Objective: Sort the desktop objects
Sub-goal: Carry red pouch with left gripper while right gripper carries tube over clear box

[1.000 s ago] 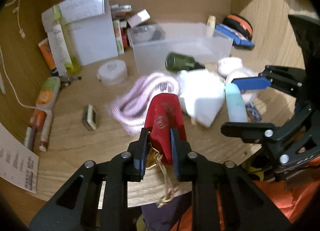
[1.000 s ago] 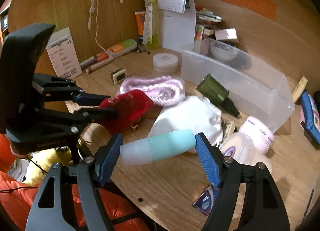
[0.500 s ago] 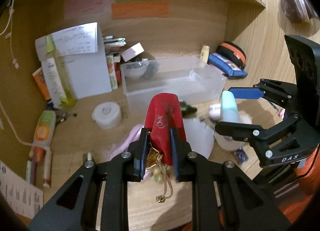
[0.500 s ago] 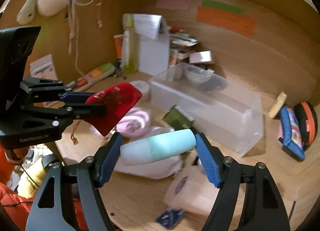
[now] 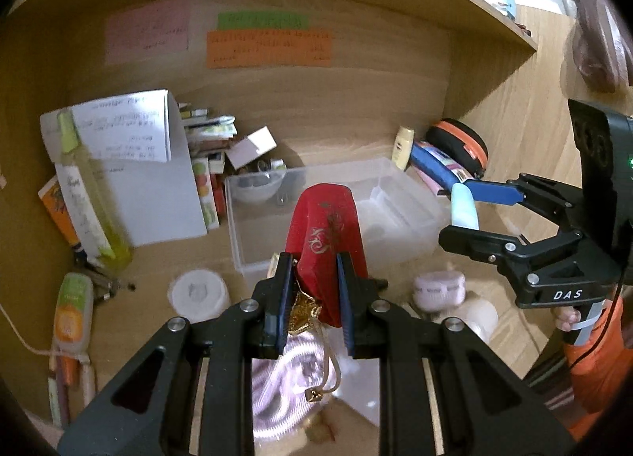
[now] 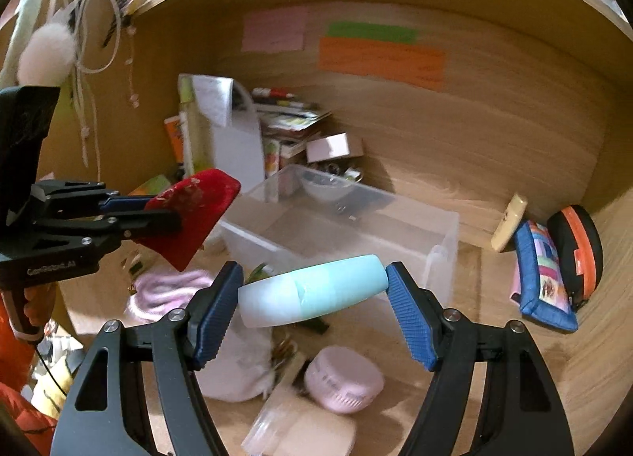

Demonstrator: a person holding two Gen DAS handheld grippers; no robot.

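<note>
Red velvet pouch [image 5: 326, 234], gold emblem on its face, gold tassel cord hanging below: clamped between the blue pads of the left gripper [image 5: 313, 290], held in the air above the desk [image 5: 158, 270], its tip over the near wall of the clear plastic bin [image 5: 316, 214].

Pale turquoise bottle [image 6: 314, 296], frosted cap end to the left: gripped end to end, lying crosswise, by the right gripper [image 6: 314, 311], jaws wide but pressed on both ends; also held clear of the desk, in front of the bin's near right corner.

Clear plastic bin: toward the back of the desk, holding a small translucent bowl [image 5: 257, 189] at its far left end; otherwise mostly bare.

Desk items below the grippers: coiled pink cord [image 5: 285, 377], white cloth [image 6: 233, 365], pink round jar [image 6: 344, 381], white tape roll [image 5: 196, 294].

Back left corner: tall white box [image 5: 154, 175] with paper notes, yellow-green bottle [image 5: 95, 218] leaning beside it.

Back right corner: blue pouch [image 6: 544, 274], black-and-orange round case [image 6: 579, 254], small cream tube [image 6: 508, 222] propped against the back panel.

Back panel: pink, green and orange sticky notes [image 5: 269, 46].
</note>
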